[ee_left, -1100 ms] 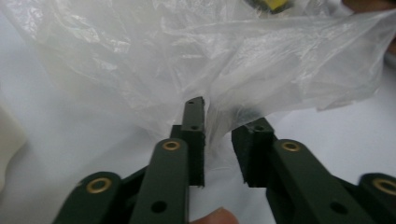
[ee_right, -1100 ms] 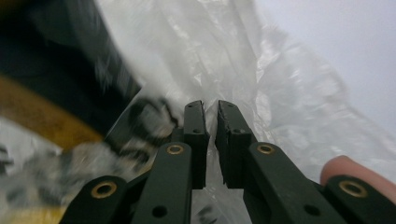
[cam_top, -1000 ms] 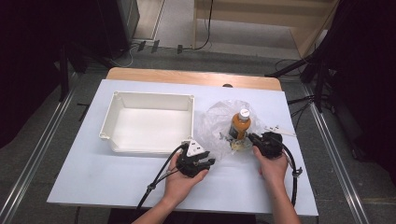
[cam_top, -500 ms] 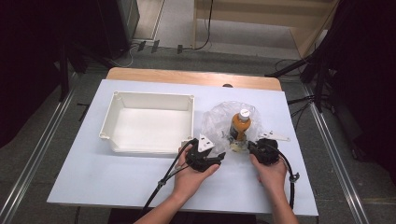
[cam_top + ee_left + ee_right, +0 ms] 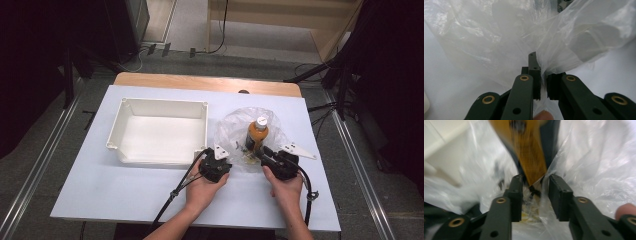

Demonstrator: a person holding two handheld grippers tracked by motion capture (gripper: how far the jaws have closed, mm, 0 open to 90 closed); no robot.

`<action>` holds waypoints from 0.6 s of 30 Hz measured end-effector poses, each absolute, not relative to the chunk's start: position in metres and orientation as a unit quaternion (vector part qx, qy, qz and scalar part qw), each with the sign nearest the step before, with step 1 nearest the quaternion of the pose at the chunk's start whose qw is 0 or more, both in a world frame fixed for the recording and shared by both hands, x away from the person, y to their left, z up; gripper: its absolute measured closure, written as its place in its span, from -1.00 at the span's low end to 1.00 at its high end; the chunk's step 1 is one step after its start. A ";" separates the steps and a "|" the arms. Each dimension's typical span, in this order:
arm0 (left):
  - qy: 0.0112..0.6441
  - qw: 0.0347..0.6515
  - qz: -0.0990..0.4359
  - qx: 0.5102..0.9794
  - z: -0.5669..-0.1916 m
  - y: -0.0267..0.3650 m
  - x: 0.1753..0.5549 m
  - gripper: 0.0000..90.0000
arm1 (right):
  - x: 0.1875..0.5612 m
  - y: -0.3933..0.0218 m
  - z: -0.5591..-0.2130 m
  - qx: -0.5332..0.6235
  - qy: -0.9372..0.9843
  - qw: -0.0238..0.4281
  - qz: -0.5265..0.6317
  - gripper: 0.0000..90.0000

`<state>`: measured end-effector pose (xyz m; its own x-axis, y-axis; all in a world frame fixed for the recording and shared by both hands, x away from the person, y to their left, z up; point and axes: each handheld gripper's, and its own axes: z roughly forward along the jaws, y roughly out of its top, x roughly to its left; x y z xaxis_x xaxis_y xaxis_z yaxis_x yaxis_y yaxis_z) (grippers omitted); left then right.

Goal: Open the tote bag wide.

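The clear plastic bag point(image 5: 250, 135) lay near the right side of the tabletop point(image 5: 100, 190), toward the front edge, and an orange bottle point(image 5: 257, 134) with a white cap stood up inside it. The left tongs point(image 5: 541, 75) had just squeezed shut and were pinching the thin edge of the bag. The right tongs point(image 5: 534, 192) had just been opening; some bag plastic sat between them, but the pads did not seem to press on it. The bottle was still inside the bag, so taking it out was probably still left to do. A white tray point(image 5: 120, 150) sat empty just left of the bag, maybe waiting for the bottle.
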<state>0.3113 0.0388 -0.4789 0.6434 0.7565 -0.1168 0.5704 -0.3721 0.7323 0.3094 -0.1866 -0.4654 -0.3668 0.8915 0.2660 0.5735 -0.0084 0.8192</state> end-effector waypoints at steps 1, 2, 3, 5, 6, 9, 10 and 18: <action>0.403 0.388 0.119 0.820 -0.479 0.039 0.311 0.88 | 0.312 -0.183 -0.470 0.539 0.693 0.168 0.449 0.61; 0.400 0.389 0.118 0.821 -0.479 0.039 0.310 0.85 | 0.314 -0.181 -0.474 0.545 0.700 0.163 0.431 0.67; 0.396 0.391 0.118 0.822 -0.478 0.038 0.310 0.75 | 0.316 -0.180 -0.477 0.550 0.703 0.158 0.422 0.74; 0.389 0.405 0.116 0.819 -0.477 0.038 0.307 0.42 | 0.319 -0.180 -0.479 0.558 0.707 0.145 0.410 0.82; 0.387 0.416 0.117 0.814 -0.475 0.038 0.306 0.24 | 0.321 -0.180 -0.480 0.561 0.708 0.143 0.404 0.88; 0.380 0.456 0.119 0.796 -0.465 0.036 0.301 -0.09 | 0.323 -0.179 -0.483 0.567 0.715 0.143 0.382 0.95; 0.377 0.465 0.119 0.792 -0.463 0.035 0.301 -0.18 | 0.323 -0.178 -0.483 0.567 0.717 0.148 0.378 0.96; 0.401 0.420 0.106 0.807 -0.478 0.026 0.317 0.63 | 0.318 -0.180 -0.481 0.553 0.718 0.144 0.397 0.60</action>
<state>0.3175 0.0265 -0.4776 0.6551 0.7372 -0.1654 0.5584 -0.3249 0.7633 0.3180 -0.1798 -0.4808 -0.3464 0.9087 0.2329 0.6799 0.0722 0.7297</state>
